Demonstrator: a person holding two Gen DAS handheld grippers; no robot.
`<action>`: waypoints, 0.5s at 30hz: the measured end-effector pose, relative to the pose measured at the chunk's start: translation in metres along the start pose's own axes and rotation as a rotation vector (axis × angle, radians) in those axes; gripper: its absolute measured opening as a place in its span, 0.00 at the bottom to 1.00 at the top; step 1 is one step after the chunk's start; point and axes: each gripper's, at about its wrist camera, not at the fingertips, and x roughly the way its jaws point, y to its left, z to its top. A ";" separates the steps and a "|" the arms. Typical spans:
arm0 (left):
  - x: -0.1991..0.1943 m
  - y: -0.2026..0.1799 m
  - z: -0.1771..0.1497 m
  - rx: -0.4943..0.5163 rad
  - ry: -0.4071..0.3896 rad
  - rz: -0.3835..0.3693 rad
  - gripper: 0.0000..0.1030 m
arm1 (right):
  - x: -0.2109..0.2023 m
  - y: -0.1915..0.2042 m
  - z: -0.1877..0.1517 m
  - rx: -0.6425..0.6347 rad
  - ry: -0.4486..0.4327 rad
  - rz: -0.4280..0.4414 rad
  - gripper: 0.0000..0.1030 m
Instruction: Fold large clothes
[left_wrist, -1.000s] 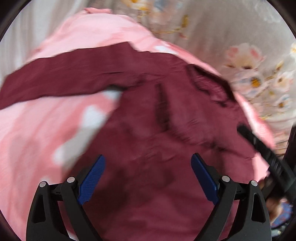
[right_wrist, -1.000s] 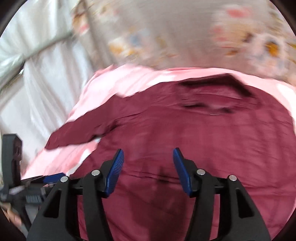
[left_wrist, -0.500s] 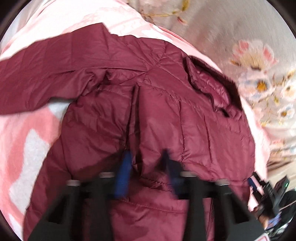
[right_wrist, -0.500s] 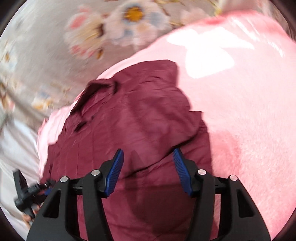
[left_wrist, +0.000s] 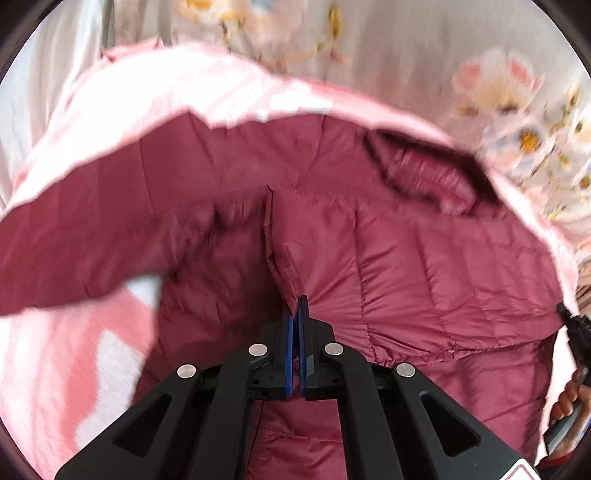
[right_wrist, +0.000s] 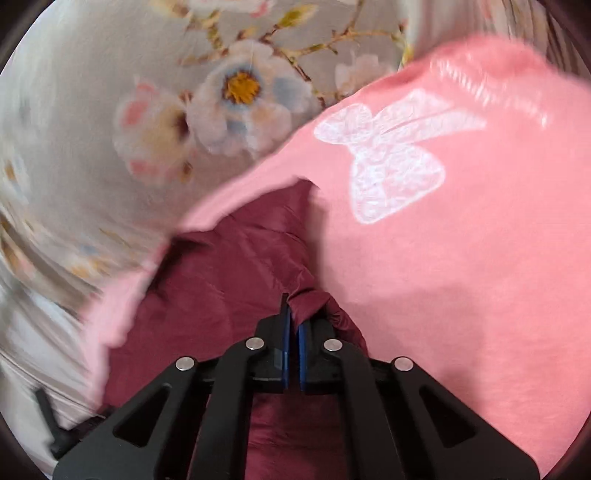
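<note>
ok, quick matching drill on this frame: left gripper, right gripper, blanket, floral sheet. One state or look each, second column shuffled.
Column 1:
1. left gripper
2. right gripper
3. pink blanket
4. floral sheet

Column 2:
A. carries a white bow print
B. shut on a raised fold at the middle of the maroon jacket
C. grey with pale blossoms
D. shut on a bunched bit of jacket beside bare blanket

Pairs: 1-B, 2-D, 3-A, 4-C
</note>
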 end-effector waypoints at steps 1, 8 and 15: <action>0.012 0.001 -0.007 0.006 0.017 0.020 0.01 | 0.006 0.002 -0.005 -0.029 0.016 -0.037 0.02; 0.016 0.001 -0.021 0.039 -0.054 0.047 0.08 | 0.024 -0.003 -0.020 -0.106 0.073 -0.127 0.03; -0.032 0.006 -0.017 0.077 -0.116 0.113 0.23 | -0.042 0.030 -0.016 -0.219 -0.050 -0.156 0.08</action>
